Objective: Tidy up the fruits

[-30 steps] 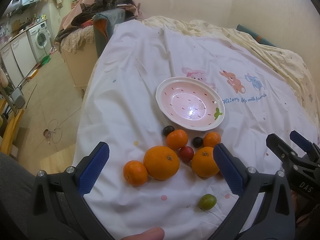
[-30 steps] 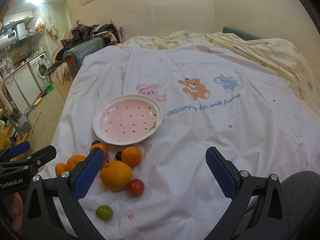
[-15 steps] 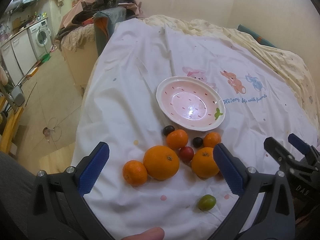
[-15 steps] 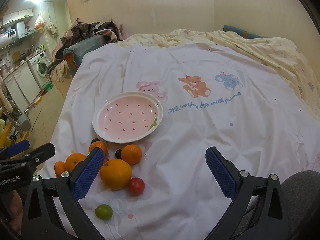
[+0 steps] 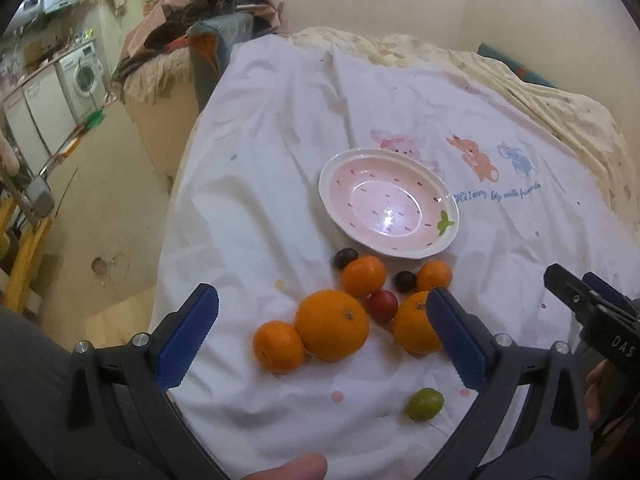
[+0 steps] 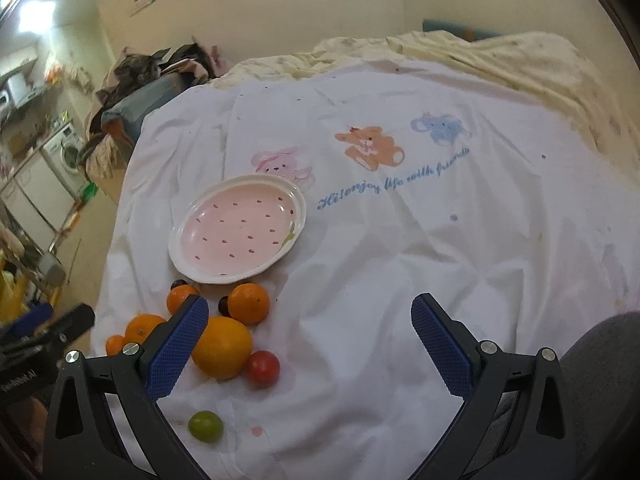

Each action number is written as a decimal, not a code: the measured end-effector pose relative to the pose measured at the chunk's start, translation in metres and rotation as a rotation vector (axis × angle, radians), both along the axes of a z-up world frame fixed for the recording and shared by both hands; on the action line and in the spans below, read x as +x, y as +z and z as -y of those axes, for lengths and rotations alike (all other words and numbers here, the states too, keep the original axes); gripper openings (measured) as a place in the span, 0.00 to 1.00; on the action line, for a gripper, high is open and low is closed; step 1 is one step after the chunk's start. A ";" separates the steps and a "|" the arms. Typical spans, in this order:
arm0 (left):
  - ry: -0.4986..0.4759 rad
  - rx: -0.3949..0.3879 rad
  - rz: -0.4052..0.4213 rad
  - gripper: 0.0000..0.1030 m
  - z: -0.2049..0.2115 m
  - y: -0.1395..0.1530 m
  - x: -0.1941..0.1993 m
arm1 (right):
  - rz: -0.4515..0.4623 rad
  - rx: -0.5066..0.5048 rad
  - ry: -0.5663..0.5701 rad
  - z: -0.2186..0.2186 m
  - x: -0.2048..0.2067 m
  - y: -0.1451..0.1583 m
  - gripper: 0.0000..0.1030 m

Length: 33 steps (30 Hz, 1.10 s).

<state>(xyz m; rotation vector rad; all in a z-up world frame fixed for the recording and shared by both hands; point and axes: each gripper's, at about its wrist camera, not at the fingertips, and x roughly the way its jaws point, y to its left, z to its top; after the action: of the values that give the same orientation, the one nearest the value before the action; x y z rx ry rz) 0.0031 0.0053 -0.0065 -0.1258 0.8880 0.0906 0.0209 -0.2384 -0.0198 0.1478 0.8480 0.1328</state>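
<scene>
Both hand-held tools hover with blue pads spread wide and empty, the left tool (image 5: 320, 336) framing a cluster of oranges (image 5: 332, 325) on a white cartoon-print bedsheet (image 6: 400, 248), just before the bare pink strawberry-patterned dish (image 5: 389, 205) apparently meant to receive them; the right tool (image 6: 310, 340) waits alongside.

The pink plate (image 5: 444, 236) lies empty on the bed's white sheet (image 6: 420, 248), open to reach from above and from the right. The clustered oranges (image 5: 332, 325) and small fruits crowd its near rim. A green fruit (image 6: 205, 426) sits apart, with bare sheet around it.
</scene>
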 end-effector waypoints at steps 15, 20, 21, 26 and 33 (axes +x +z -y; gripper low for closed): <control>0.027 -0.027 -0.082 0.99 -0.010 -0.002 0.008 | -0.005 0.013 0.018 -0.002 0.004 0.002 1.00; 0.054 -0.130 -0.250 0.99 -0.029 -0.012 0.029 | -0.018 0.032 0.004 0.002 0.005 0.001 1.00; 0.051 -0.130 -0.322 0.99 -0.030 -0.017 0.039 | -0.023 0.035 0.003 0.003 0.006 0.000 1.00; 0.005 -0.121 -0.469 0.99 -0.031 -0.032 0.056 | -0.037 0.043 0.001 0.004 0.007 -0.002 1.00; -0.143 -0.071 -0.693 0.81 -0.028 -0.070 0.058 | -0.061 0.061 0.001 0.006 0.009 -0.005 1.00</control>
<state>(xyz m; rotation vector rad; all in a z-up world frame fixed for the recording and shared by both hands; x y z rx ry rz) 0.0616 0.0333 -0.0768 -0.0970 1.5894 -0.0365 0.0300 -0.2444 -0.0250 0.2098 0.9047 0.1563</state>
